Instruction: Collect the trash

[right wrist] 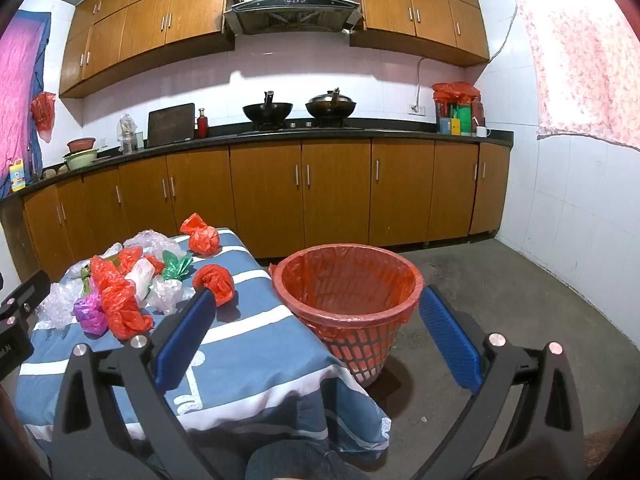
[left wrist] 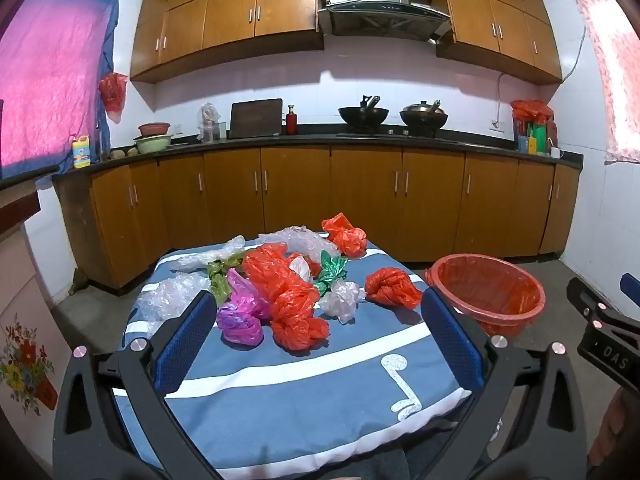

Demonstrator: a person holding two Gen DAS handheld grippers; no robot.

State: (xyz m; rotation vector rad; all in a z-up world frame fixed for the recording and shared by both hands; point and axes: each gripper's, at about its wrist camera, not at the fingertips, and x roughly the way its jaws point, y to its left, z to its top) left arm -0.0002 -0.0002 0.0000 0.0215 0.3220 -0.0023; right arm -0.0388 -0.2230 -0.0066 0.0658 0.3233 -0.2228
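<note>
Several crumpled plastic bags lie in a heap on the blue striped cloth (left wrist: 280, 360) of a small table: red bags (left wrist: 296, 296), a magenta one (left wrist: 240, 316), a green one (left wrist: 330, 270), clear ones (left wrist: 168, 296), and a knotted red ball (left wrist: 392, 286). A red plastic basket (right wrist: 348, 280) lined with a red bag stands on the floor to the table's right. My left gripper (left wrist: 320, 320) hangs open over the near part of the table, short of the heap. My right gripper (right wrist: 316, 320) is open, framing the basket, holding nothing.
Wooden kitchen cabinets (left wrist: 300, 188) and a dark counter (left wrist: 320, 140) with woks (left wrist: 364, 114) run along the far wall. Grey concrete floor (right wrist: 520, 300) lies to the right of the basket. A person's knee (right wrist: 296, 460) shows at the bottom edge.
</note>
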